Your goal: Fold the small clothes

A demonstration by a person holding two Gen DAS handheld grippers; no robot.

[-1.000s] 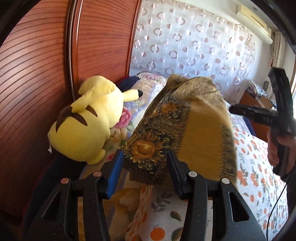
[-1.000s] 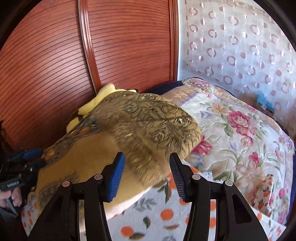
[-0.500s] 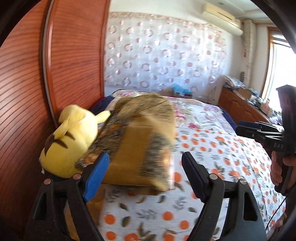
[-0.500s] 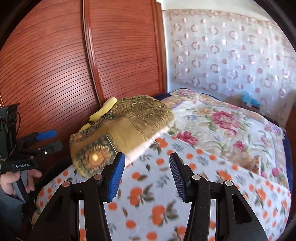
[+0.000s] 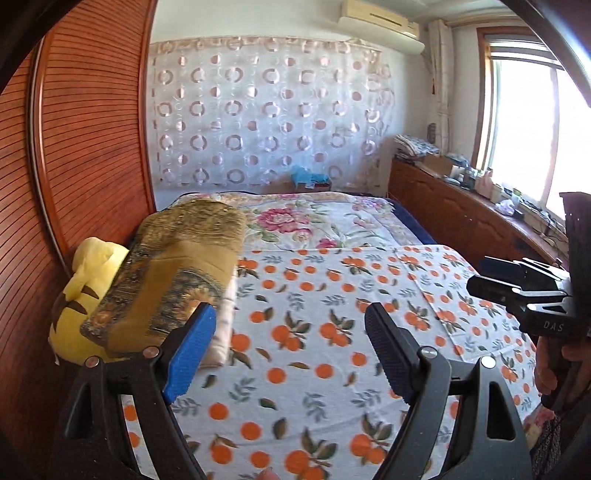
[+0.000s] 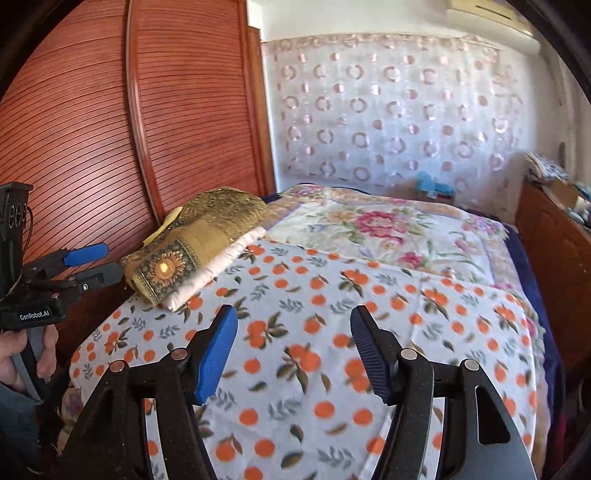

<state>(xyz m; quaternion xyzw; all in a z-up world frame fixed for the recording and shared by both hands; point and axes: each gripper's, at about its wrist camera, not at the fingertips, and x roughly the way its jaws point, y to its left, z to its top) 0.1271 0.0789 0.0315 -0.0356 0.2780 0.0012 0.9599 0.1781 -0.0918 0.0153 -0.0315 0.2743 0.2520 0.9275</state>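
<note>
Both my jaws hang released, gripping nothing. The folded brown cloth lies far left on the bed, seemingly atop a pale one, long axis running away, nearer my left gripper.

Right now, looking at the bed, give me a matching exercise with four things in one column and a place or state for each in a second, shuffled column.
Things:
1. folded golden cloth
2. yellow plush toy
3. left gripper
4. air conditioner

Places or states:
A. high on the wall near the ceiling
B. open, holding nothing
C. stacked on a pale folded cloth at the bed's edge
D. wedged between the stack and the wooden wardrobe

Pairs: 1-C, 2-D, 3-B, 4-A
</note>
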